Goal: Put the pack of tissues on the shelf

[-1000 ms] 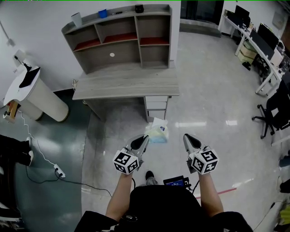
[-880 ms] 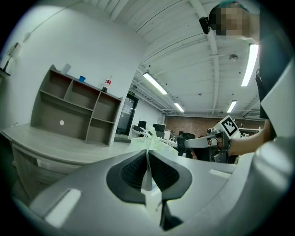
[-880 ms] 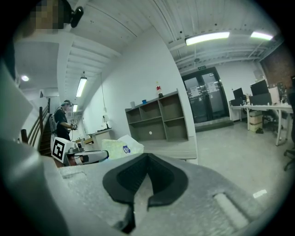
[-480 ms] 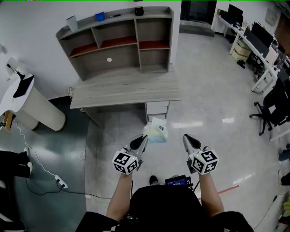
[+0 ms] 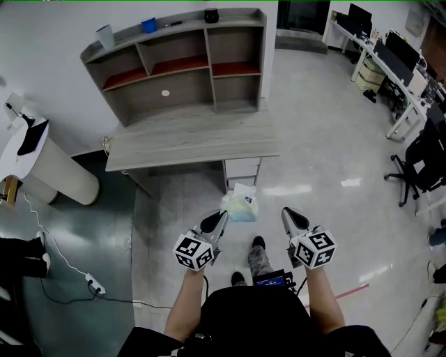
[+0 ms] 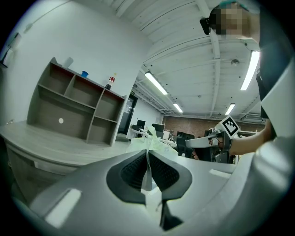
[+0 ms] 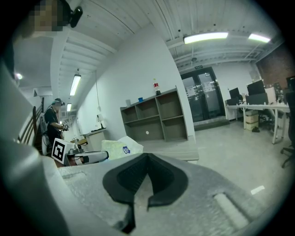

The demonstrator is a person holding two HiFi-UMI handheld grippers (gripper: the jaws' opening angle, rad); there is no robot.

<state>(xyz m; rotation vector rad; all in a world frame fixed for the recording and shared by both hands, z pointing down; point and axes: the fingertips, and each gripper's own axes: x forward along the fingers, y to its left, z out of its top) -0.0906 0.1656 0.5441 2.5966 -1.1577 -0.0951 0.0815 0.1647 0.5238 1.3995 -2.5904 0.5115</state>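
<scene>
The pack of tissues (image 5: 241, 206), pale green and white in a plastic wrapper, hangs in front of my left gripper (image 5: 223, 215), which is shut on the wrapper's edge. In the left gripper view the thin wrapper fold (image 6: 146, 171) is pinched between the dark pads, with the pack (image 6: 148, 141) just beyond them. My right gripper (image 5: 287, 212) is beside it at the same height, shut and empty; its pads (image 7: 138, 175) meet at the tips. The grey shelf unit (image 5: 180, 63) stands at the back of a wooden desk (image 5: 191, 141) ahead of me. The right gripper view shows the pack (image 7: 119, 147) to its left.
On top of the shelf sit a white cup (image 5: 104, 35), a blue thing (image 5: 148, 25) and a dark object (image 5: 211, 15). Drawers (image 5: 241, 168) hang under the desk. A white rounded stand (image 5: 50, 167) and a floor cable (image 5: 89, 282) lie left; office desks and chairs (image 5: 418, 150) stand right.
The person has stepped towards the desk, and a shoe has come into view between the grippers. Both grippers keep their places in the head view, and the left one still grips the pack.
</scene>
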